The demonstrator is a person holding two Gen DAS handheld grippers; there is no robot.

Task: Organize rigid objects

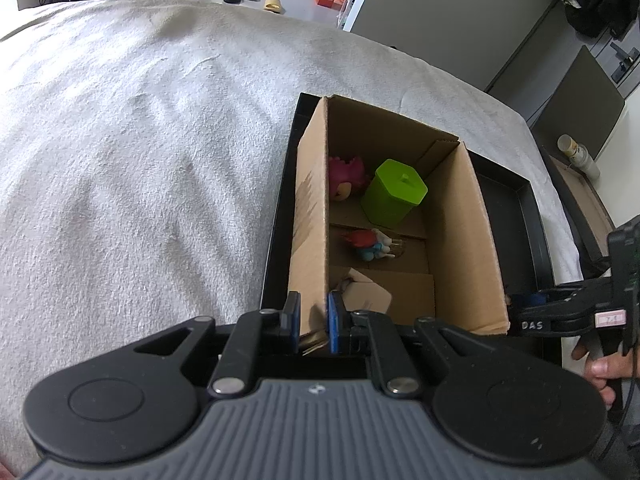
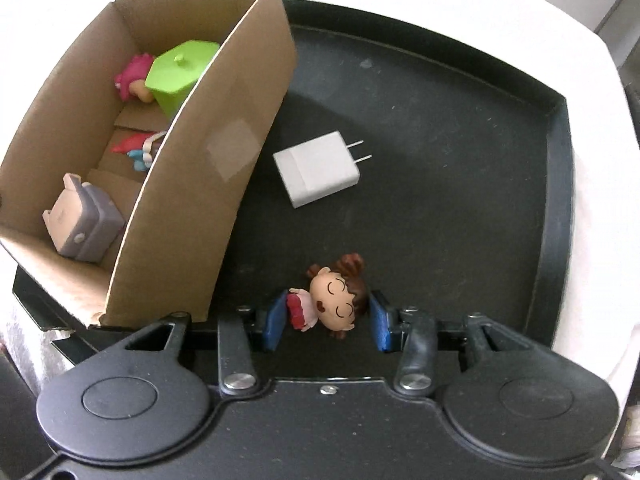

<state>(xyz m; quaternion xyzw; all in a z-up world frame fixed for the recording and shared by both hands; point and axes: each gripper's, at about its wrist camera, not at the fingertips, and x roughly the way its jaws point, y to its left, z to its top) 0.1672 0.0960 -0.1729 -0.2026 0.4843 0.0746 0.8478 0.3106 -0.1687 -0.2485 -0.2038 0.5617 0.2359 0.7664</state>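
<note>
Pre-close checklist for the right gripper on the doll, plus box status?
1. Right gripper open, a pad on each side of the doll: ok.
2. Pads touching the doll: not ok yet, a gap shows beside the head; the skirt side looks close.
3. Doll lying free on the black tray, apart from the white charger: ok.
4. Left gripper shut on the cardboard box wall, steadying it: ok.
5. Room in the box for the doll: ok, bare floor shows between the green container and the other toys.
6. Lift path past the box wall: cannot tell.
</note>
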